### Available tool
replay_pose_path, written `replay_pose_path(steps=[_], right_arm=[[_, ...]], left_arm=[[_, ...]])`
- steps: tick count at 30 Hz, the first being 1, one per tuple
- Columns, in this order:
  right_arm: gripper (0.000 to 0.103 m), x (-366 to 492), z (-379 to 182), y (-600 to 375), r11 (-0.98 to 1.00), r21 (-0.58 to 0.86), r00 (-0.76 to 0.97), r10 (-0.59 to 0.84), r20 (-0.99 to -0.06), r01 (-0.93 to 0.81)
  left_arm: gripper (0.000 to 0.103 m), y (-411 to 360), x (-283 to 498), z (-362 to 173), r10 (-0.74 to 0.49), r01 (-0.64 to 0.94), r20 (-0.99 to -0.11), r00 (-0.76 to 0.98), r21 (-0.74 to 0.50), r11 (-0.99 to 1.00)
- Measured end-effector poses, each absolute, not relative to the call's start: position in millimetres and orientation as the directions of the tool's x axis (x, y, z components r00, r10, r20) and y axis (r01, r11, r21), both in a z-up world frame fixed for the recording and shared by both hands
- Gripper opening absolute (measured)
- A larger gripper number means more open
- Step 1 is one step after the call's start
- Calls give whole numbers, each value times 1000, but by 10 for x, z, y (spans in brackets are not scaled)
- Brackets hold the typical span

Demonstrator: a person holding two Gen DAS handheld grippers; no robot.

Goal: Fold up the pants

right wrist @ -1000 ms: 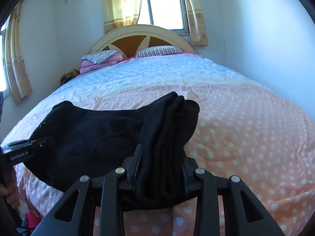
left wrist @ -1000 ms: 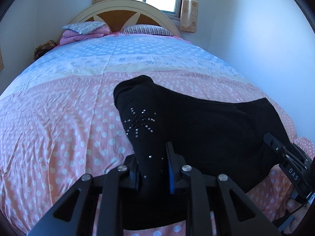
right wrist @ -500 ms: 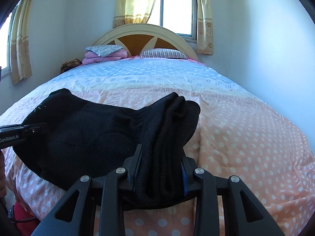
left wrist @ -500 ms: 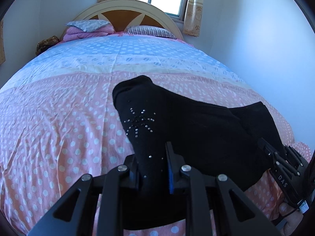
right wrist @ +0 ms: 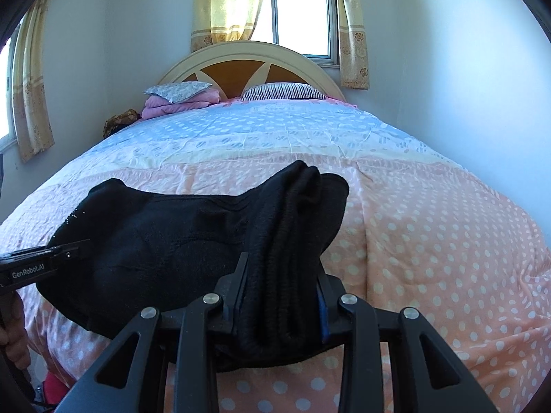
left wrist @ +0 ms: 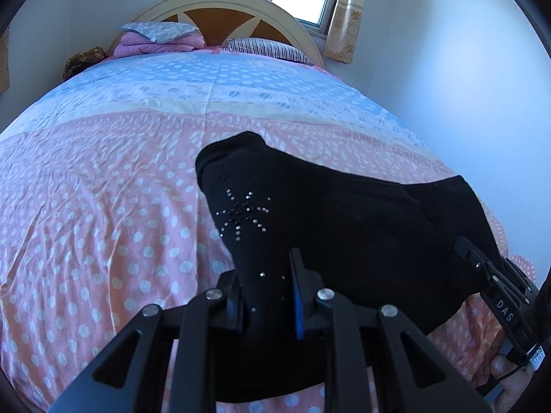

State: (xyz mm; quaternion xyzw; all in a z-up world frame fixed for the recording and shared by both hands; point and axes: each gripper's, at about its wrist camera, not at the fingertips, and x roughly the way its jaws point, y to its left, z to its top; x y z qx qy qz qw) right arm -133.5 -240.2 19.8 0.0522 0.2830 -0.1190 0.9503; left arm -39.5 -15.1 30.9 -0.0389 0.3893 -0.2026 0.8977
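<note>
Left wrist view: left gripper (left wrist: 265, 296) pinches the black pants (left wrist: 344, 223) at one end, cloth squeezed tight btwn its 2 fingers. A sparkly star of small studs (left wrist: 244, 215) sits on the cloth just past the fingers. Pants hang btwn both tools, low over the pink dotted bedspread (left wrist: 103, 223), near the foot of the bed. Right gripper (left wrist: 496, 285) shows at the right edge w/ a hand (left wrist: 509, 382) under it.

Right wrist view: right gripper (right wrist: 280, 296) pinches a thick bunched fold of the pants (right wrist: 165, 241). Left gripper (right wrist: 44, 261) pokes in from the left side. Far back are pillows (right wrist: 179, 91), a headboard (right wrist: 251, 65) & a window (right wrist: 299, 17).
</note>
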Motion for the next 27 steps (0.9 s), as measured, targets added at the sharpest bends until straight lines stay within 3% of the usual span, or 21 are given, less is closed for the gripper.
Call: replay_pose_path(steps=[27], right_arm=[[33, -1107, 488, -1795, 989, 121, 872, -12, -489, 81]], left_arm=[[21, 553, -347, 397, -283, 199, -672, 684, -202, 959]])
